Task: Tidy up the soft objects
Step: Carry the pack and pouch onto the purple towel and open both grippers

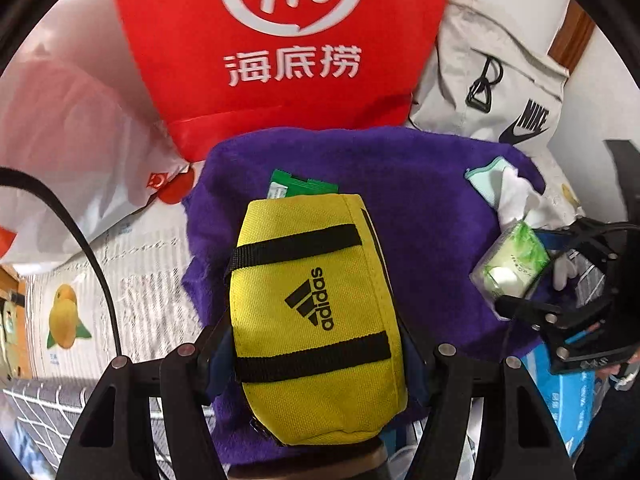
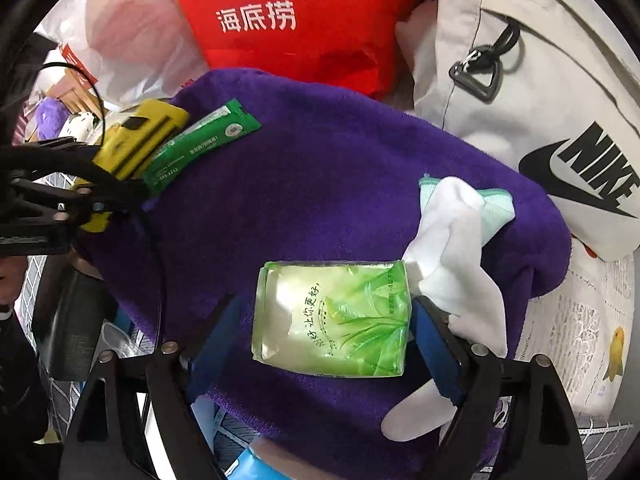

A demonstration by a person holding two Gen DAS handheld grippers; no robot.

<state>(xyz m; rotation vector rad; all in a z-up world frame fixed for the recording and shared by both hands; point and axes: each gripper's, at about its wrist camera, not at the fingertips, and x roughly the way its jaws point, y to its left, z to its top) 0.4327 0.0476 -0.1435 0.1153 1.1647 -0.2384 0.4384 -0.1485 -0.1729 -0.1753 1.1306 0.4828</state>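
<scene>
Left gripper point(image 1: 316, 354): we see it clamped on the yellow pouch point(image 1: 316, 312), blue pads pressed into both flanks, lower centre of the left wrist view.
Yellow pouch: held over the purple towel point(image 1: 420, 208); we cannot tell whether its underside touches the towel.
Right gripper point(image 2: 320, 320): jaws parted around the tissue pack point(image 2: 336, 320). There is a clear gap at the left pad; the right pad sits just beside the pack's edge, contact uncertain because the white cloth point(image 2: 448, 248) crowds that corner.
Tissue pack: lying flat on the purple towel, lower centre of the right wrist view, white cloth touching its right end.
Green sachet point(image 2: 200, 144): on the towel, upper left of the right wrist view, partly tucked beneath the yellow pouch.
Surroundings: red bag point(image 1: 280, 40) upright at top centre behind the towel; grey Nike bag point(image 2: 520, 100) at upper right; white plastic bag point(image 1: 68, 152) at left.
Step in hand: we judge that small soft items are being gathered on the towel, the pack set down or about to be taken, the pouch being placed.
Next move calls for: lowering the pouch clear of the sachet, then easing the left pads apart; the right gripper needs a straight lift away without snagging the white cloth.
</scene>
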